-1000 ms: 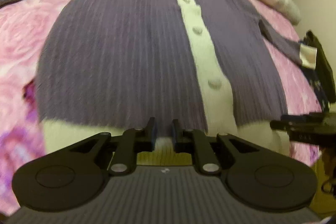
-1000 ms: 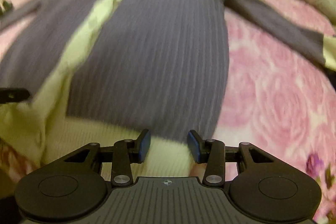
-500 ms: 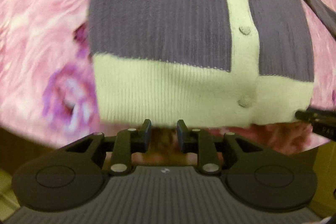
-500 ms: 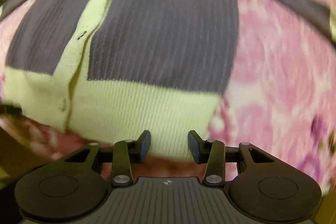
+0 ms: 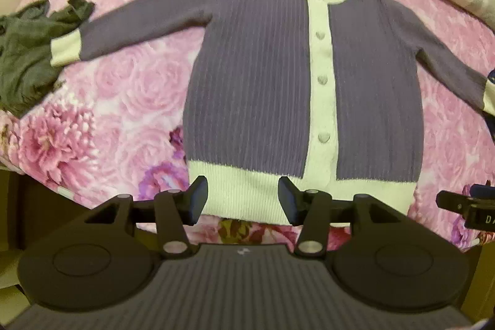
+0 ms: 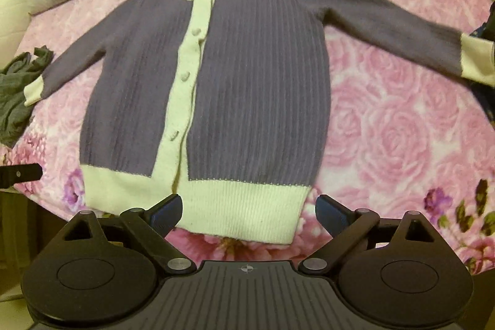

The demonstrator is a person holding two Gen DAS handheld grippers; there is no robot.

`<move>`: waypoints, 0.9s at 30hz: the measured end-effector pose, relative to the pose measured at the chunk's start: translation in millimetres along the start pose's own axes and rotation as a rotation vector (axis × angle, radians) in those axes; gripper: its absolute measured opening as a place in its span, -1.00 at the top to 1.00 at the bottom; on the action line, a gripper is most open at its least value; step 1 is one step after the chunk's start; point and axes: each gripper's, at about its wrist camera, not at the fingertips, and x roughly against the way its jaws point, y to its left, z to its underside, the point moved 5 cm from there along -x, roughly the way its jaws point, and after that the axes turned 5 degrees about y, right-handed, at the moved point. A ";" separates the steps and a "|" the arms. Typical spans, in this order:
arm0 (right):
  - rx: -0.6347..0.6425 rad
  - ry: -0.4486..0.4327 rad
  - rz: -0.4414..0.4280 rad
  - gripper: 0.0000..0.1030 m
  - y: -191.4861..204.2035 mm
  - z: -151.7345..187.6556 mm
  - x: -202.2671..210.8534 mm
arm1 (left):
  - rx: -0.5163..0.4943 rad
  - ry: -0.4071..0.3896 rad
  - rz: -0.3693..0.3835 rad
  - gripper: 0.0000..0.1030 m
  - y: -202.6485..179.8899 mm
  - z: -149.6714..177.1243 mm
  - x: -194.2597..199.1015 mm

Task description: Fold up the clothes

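Now that I've pulled back, the cardigan [image 5: 253, 76] lies flat at twelve o'clock; left gripper [image 5: 243, 200] and right gripper [image 6: 247, 211] gape wider, empty

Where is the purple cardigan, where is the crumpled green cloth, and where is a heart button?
purple cardigan [image 5: 256, 76]: left wrist view, on the ribbed purple front panel.
crumpled green cloth [image 5: 24, 57]: left wrist view, on the middle of the bunched fabric.
heart button [image 5: 323, 79]: left wrist view, on the third button down the cream strip.

Left gripper [image 5: 243, 200] & right gripper [image 6: 248, 211]: matte black, blue finger pads, silver pivot screws, ribbed grey housing w/ round discs.
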 end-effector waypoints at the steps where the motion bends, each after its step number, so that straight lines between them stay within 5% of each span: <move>1: 0.006 -0.009 0.000 -0.85 1.5 -0.7 6.3 | 0.000 -0.005 0.000 0.10 -0.5 0.4 3.2; 27: 0.018 -0.128 0.056 -0.85 -8.2 -10.3 66.6 | -0.011 -0.106 -0.016 0.01 -8.1 1.9 49.2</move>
